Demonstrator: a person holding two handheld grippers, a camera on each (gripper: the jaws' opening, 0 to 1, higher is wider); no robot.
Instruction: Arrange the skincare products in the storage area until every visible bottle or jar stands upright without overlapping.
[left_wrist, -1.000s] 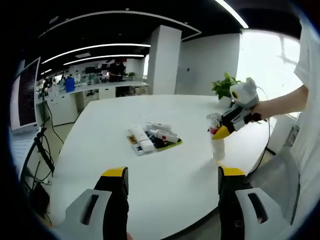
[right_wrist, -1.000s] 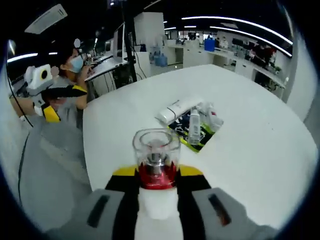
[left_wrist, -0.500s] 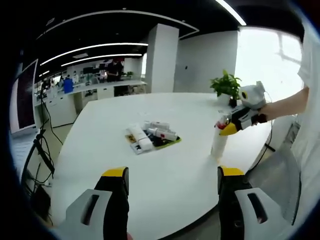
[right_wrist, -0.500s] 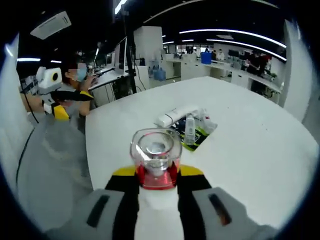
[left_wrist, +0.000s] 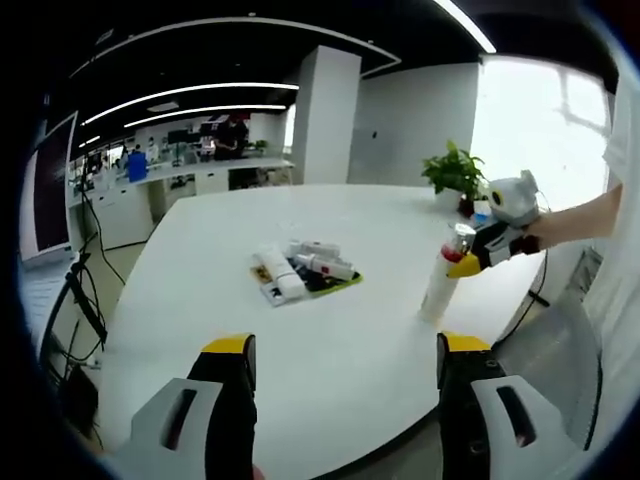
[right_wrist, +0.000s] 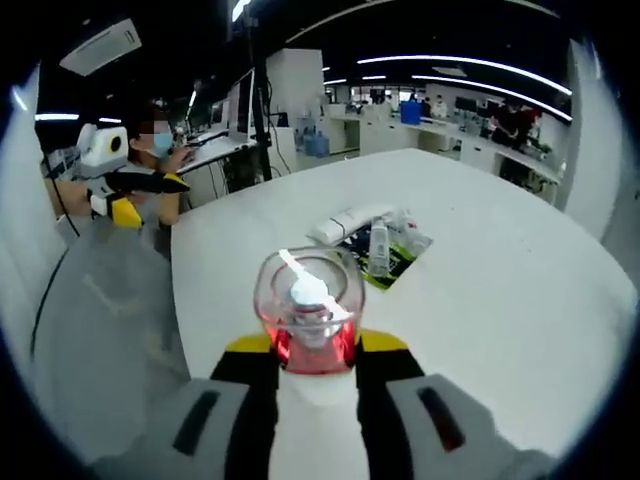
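A: Since a second back, right tongs (left_wrist: 470, 263) have carried the white bottle (left_wrist: 440, 285) outward, toward the tabletop edge near the potted plant (left_wrist: 455, 172). Bottle now leans instead of hanging plumb.

B: Grip?

A: Clamped. In the right gripper view both jaws press the white body below the red collar, clear cap (right_wrist: 306, 296) pointing at the camera.

B: Is its base down?

A: From the left gripper view it seems to touch the tabletop (left_wrist: 350, 340), but too small and far off to be sure.

B: Left tongs (left_wrist: 343, 365)?

A: Jaws well apart, nothing between them, hanging over the near tabletop.

B: Rest of the stock?

A: Pile (left_wrist: 300, 274) mid-tabletop on a dark mat with a yellow-green border (right_wrist: 385, 281). White tube (right_wrist: 348, 223) flat along one side; small bottles heaped against each other. One bottle (right_wrist: 378, 247) may be upright.

B: Progress, then?

A: Early, I'd judge. One bottle in hand, not released and not plumb. The pile wants separating and standing, piece by piece.
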